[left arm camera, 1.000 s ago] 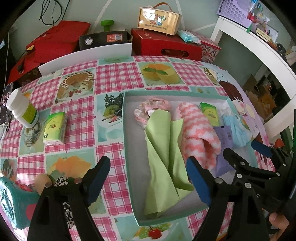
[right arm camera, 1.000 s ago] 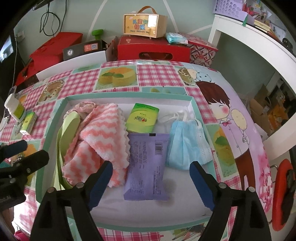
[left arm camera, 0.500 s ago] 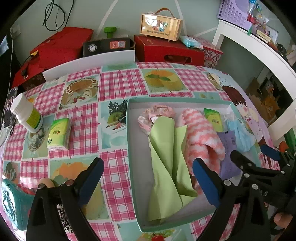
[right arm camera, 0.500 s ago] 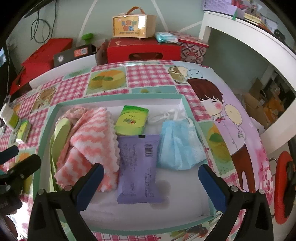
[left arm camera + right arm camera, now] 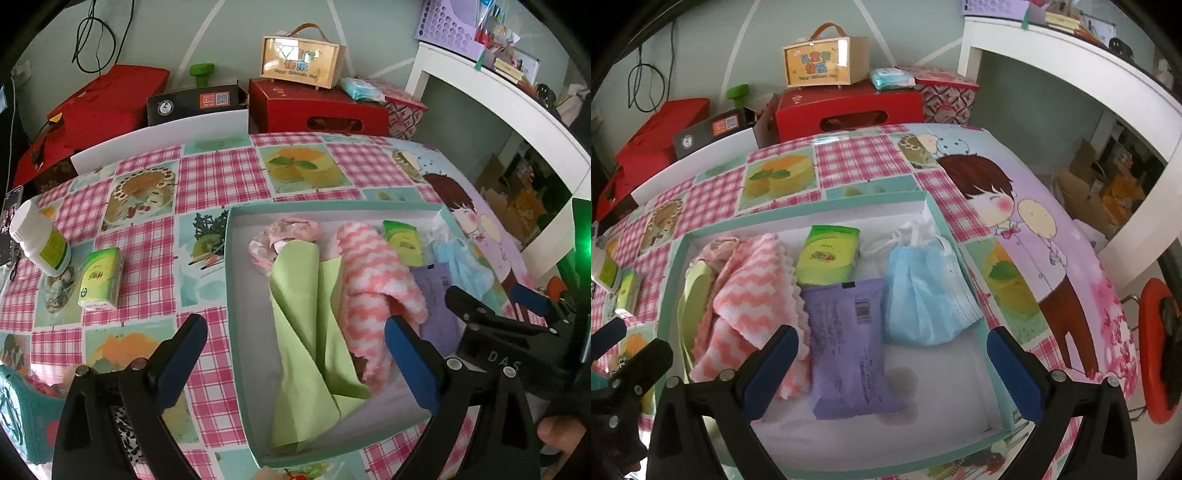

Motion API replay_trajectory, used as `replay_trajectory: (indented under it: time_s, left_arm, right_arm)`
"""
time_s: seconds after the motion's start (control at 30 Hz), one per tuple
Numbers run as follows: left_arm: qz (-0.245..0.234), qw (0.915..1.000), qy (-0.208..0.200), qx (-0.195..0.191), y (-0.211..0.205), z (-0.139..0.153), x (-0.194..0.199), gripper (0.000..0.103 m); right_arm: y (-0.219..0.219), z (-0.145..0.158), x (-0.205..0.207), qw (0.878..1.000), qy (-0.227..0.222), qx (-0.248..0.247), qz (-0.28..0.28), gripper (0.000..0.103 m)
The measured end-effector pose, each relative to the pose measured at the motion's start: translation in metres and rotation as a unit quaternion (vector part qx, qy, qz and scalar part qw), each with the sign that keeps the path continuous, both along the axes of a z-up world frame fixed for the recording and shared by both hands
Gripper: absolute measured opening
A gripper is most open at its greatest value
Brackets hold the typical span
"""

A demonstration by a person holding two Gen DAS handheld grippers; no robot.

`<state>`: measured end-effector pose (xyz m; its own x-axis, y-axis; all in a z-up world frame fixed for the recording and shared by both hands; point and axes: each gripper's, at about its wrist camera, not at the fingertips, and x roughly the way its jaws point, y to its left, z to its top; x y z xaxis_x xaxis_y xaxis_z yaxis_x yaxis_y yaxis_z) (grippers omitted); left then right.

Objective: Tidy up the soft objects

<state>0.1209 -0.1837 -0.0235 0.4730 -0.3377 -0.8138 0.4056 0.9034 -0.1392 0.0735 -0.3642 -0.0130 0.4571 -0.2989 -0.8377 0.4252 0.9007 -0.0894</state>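
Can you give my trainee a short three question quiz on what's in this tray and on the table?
1. True or false: the pale blue pleated face mask lies inside the shallow teal-rimmed cardboard tray.
2. Which lies outside the tray? A: purple plastic packet; B: white plastic bottle with green label; C: pink-and-white zigzag fluffy cloth.
3. Fill in: both tongs, left and right, are ____.
Key: 1 true; 2 B; 3 open.

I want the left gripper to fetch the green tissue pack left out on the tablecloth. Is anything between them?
Nothing visible blocks it. The left gripper is open above the tray's left edge, and only bare tablecloth lies between it and the green tissue pack. The white bottle stands beyond the pack, off that path.
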Motion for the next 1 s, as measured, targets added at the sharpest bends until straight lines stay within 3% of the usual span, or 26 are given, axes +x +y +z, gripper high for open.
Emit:
replay_trajectory:
  time_s: [0.43,0.5,0.8,1.0]
  left_arm:
    - [0.036,0.9979,-0.014,-0.051,0.033,0.016,0.011,0.098]
    - [0.048,0.9973,-0.018,-0.052,0.042,0.017,0.015,0.103]
    - [0.078,0.995,-0.038,-0.049,0.07,0.018,0.032,0.103]
    - [0.094,0.9904,-0.07,-0.074,0.086,0.024,0.036,0.103]
  right_arm:
    - [0.03,0.011,0.012,0.999,-0.041,0.018,0.029,0.103]
    - [0.036,0.013,0.015,0.997,-0.052,0.032,0.04,0.103]
    - [0.039,0.019,0.02,0.989,-0.118,0.079,0.036,0.103]
    - [0.047,0.01,0.031,0.992,-0.097,0.074,0.043,0.103]
